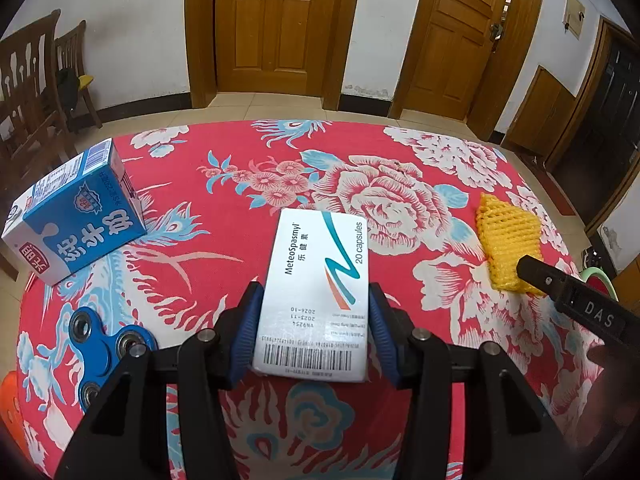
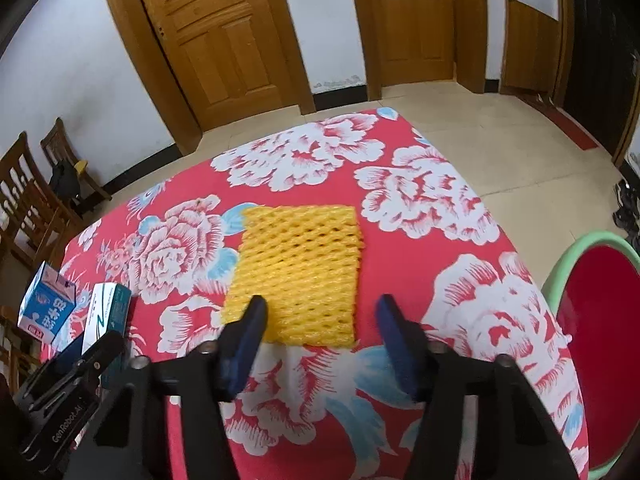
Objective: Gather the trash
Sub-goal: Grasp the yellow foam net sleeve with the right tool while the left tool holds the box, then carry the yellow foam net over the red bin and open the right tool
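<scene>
My left gripper [image 1: 314,300] is shut on a white medicine box [image 1: 320,280], printed "MeteoSpasmyl"; its blue pads press both long sides, and the box looks slightly raised above the red floral tablecloth [image 1: 248,240]. The box also shows in the right wrist view [image 2: 105,312]. A blue milk carton [image 1: 76,216] lies at the table's left, also in the right wrist view [image 2: 47,307]. A yellow foam fruit net [image 2: 298,272] lies flat on the cloth. My right gripper [image 2: 320,312] is open, its fingers either side of the net's near edge. The net also shows in the left wrist view [image 1: 508,244].
A blue fidget spinner [image 1: 106,346] lies by the left gripper, with an orange object [image 1: 8,400] at the table's near left edge. A green-rimmed red bin [image 2: 600,320] stands on the floor right of the table. Wooden chairs [image 1: 32,80] stand at the far left.
</scene>
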